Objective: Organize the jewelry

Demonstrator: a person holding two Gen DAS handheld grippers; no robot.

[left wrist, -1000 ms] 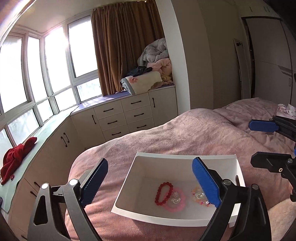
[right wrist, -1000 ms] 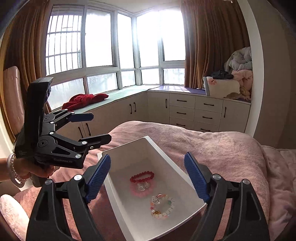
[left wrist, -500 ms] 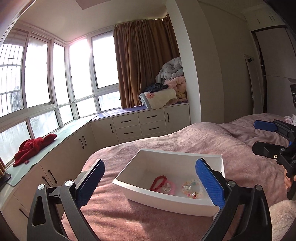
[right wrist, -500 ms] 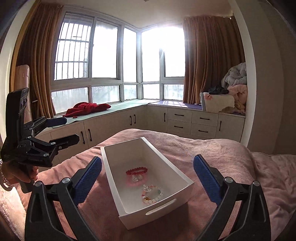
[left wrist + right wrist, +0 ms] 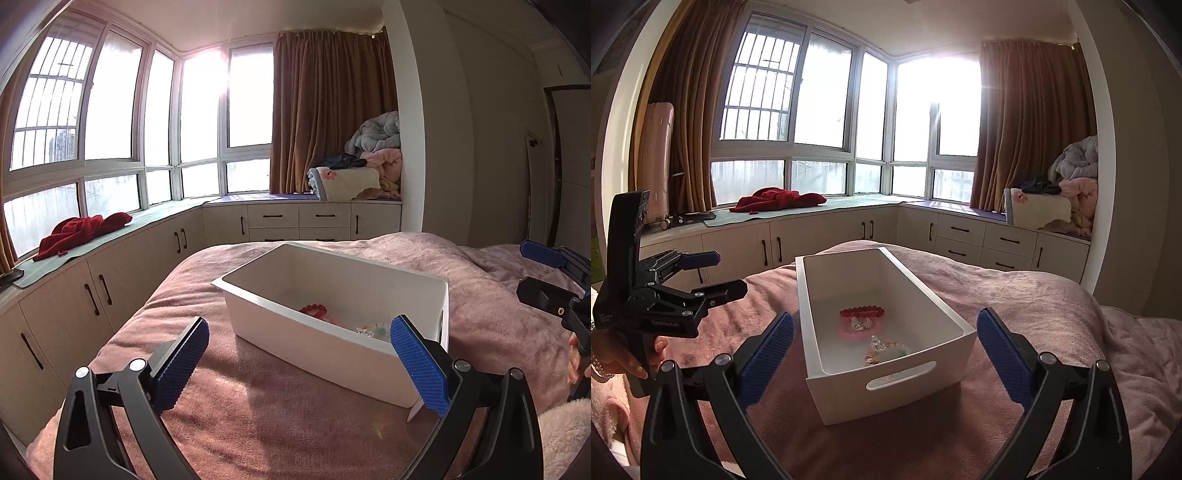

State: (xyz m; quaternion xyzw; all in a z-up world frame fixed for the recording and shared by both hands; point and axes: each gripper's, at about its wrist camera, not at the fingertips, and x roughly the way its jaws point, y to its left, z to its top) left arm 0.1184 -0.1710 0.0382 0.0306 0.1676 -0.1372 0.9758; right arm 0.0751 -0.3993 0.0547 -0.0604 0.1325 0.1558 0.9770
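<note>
While both grippers were held low over the pink bedspread [image 5: 1015,295], the right gripper [image 5: 884,360] was seen with its jaws spread wide and nothing between the blue pads [image 5: 1001,356]; they had just been opening. The left gripper [image 5: 299,363] was likewise spread wide and empty, having just been opening. On its black body, small pale lettering could be made out but not read with certainty. Just beyond, a white bin [image 5: 846,391] was set on the bedspread, and in it were laid a red bead bracelet [image 5: 862,312], a pink bracelet [image 5: 849,334] and a multicoloured bracelet [image 5: 886,350]. Farther off, a red cloth [image 5: 777,197] was draped on the window bench.
</note>
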